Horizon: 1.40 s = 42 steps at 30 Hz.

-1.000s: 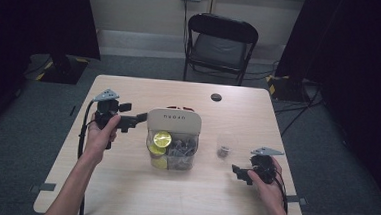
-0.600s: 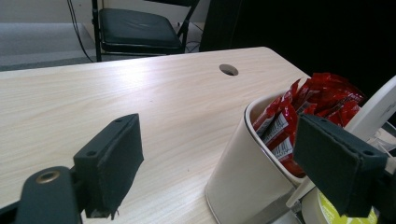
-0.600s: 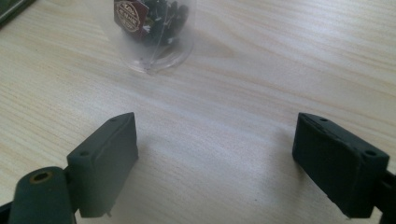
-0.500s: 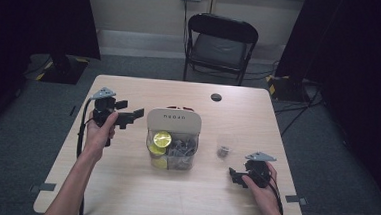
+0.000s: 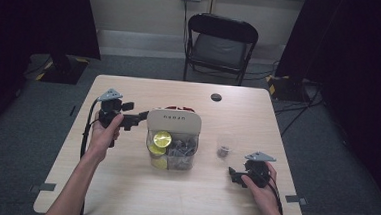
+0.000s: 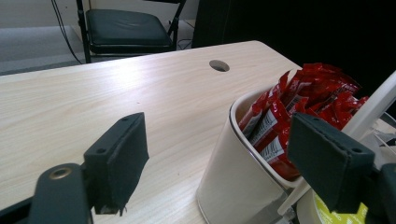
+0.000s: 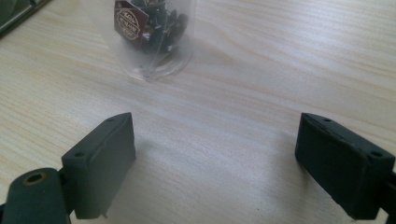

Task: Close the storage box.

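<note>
A white caddy (image 5: 173, 120) stands mid-table; its back cup (image 6: 224, 186) holds red sachets (image 6: 299, 102), and its clear front bins hold yellow-lidded tubs (image 5: 161, 137) and dark packets (image 5: 182, 148). My left gripper (image 5: 139, 115) reaches the caddy's left side. In the left gripper view (image 6: 224, 158) its jaws have just been closing, with the cup's rim between them. One pad (image 6: 119, 158) is still clear of the wall, so nothing is gripped. My right gripper (image 5: 234, 176) rests low near the table's right front. Its jaws (image 7: 215, 158) are wide open over bare wood, short of a clear cup (image 7: 149, 37).
The clear cup (image 5: 223, 145) with dark bits stands right of the caddy. A round cable hole (image 5: 216, 97) sits near the table's far edge (image 5: 180, 82). A black folding chair (image 5: 221, 39) stands beyond the table, with dark curtains on both sides.
</note>
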Tool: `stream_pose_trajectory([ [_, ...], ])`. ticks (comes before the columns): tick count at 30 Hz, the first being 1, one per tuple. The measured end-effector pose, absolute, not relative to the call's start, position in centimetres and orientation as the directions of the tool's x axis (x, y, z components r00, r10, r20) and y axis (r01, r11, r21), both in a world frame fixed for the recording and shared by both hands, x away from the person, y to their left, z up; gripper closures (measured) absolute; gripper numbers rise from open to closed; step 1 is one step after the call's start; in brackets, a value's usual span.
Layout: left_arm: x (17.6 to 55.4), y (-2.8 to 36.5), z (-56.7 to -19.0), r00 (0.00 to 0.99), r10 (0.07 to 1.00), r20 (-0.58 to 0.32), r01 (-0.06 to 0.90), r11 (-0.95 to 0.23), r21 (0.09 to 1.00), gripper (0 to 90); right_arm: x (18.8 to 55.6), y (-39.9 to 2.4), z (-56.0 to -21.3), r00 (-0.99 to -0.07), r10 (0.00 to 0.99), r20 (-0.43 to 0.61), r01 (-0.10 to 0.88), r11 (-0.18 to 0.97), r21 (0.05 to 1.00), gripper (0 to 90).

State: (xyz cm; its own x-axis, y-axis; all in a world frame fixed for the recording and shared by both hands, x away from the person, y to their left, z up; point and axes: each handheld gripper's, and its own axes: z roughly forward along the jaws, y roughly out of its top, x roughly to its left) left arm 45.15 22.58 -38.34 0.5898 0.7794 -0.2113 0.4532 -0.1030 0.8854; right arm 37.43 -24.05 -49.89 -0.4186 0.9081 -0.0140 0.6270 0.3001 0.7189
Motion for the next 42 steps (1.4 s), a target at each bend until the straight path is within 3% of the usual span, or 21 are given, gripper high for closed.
stream_pose_trajectory([
  [35,44.3,22.7,-38.0,0.614,0.751,-0.243,0.461,-0.092,0.883,22.2,37.4,-24.1,-50.1,-0.427,0.904,-0.015,0.611,0.301,0.732,11.6],
  [42,44.0,22.3,-37.8,0.634,0.735,-0.242,0.457,-0.104,0.883,17.2,37.4,-24.1,-50.1,-0.428,0.904,-0.016,0.611,0.302,0.732,11.6],
])
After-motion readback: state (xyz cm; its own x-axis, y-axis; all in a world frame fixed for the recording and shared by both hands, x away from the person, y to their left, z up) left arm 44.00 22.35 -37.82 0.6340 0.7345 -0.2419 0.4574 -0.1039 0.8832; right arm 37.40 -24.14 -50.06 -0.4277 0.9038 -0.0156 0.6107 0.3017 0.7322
